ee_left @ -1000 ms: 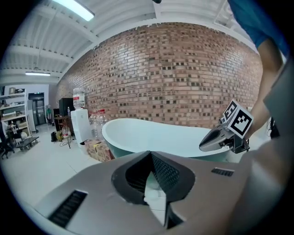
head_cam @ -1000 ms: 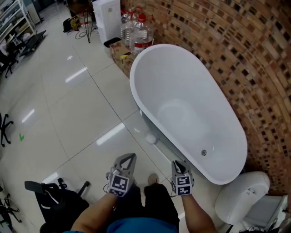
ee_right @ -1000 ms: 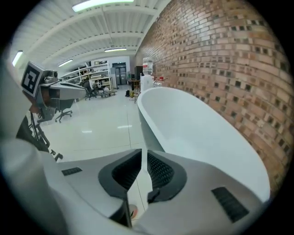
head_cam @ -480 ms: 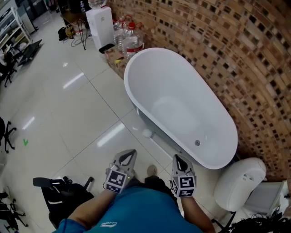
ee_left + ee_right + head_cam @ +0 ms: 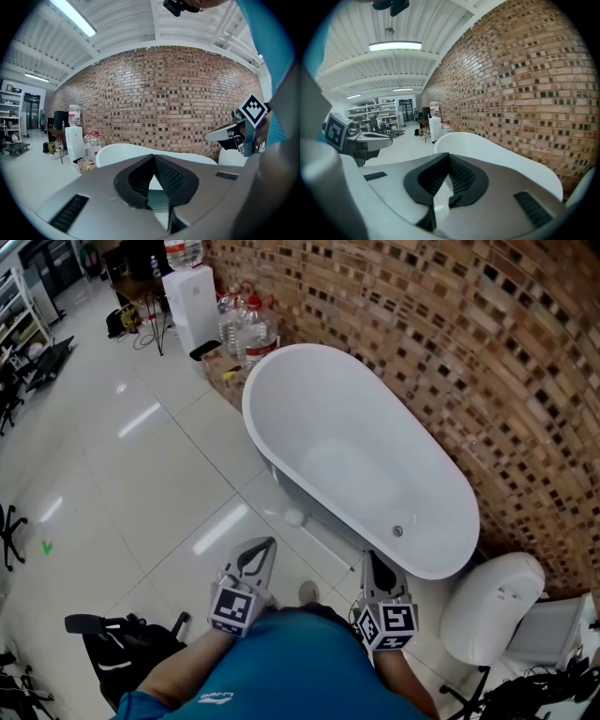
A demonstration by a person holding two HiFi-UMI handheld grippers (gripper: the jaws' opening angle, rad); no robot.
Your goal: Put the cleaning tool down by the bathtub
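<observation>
The white bathtub point(image 5: 356, 460) stands against the brick wall. A white cleaning tool point(image 5: 294, 517) with a round head and a thin handle lies on the floor tiles along the tub's near side. No gripper touches it. My left gripper point(image 5: 270, 543) is held low in front of me, short of the tool, its jaws meeting at the tips with nothing in them. My right gripper point(image 5: 368, 557) is beside the tub's near end, shut and empty. In the left gripper view the shut gripper point(image 5: 152, 157) faces the tub point(image 5: 117, 150). The right gripper point(image 5: 449, 155) also points at the bathtub point(image 5: 487, 145).
Large water bottles point(image 5: 248, 329), a white dispenser point(image 5: 187, 296) and a cardboard box point(image 5: 225, 367) crowd the tub's far end. A white rounded fixture point(image 5: 492, 601) sits at the right by the tub's near end. A black bag point(image 5: 122, 648) lies on the floor at the left.
The head view has shifted, so the tub sits further left and closer to the right gripper. Both grippers stay low in front of me. The cleaning tool lies where it was.
</observation>
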